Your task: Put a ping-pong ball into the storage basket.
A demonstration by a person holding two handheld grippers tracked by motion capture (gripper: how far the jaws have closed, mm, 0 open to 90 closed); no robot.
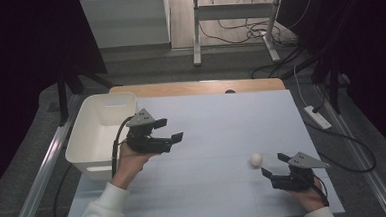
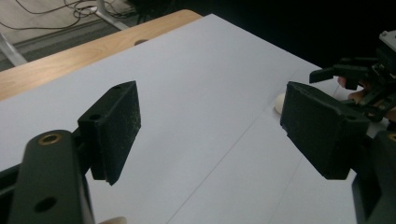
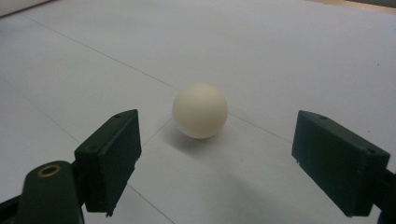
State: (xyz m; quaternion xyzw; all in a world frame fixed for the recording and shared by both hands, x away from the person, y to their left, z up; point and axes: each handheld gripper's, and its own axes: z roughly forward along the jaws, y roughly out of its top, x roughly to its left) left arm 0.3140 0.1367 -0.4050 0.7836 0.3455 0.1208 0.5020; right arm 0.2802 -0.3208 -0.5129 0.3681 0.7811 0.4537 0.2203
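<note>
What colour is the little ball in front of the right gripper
The ball is plain cream white, with no markings; the right gripper view shows it best.

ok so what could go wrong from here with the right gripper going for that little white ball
1. The small round white ball lies loose on the smooth pale sheet. If one of the right gripper's open fingers touches first, the ball may roll off.
2. The ball sits ahead of the fingers, not between them, so closing now would likely miss.
3. The white plastic bin stands far across, beside the left gripper, so a weak pinch could drop the ball if it is carried there.
</note>
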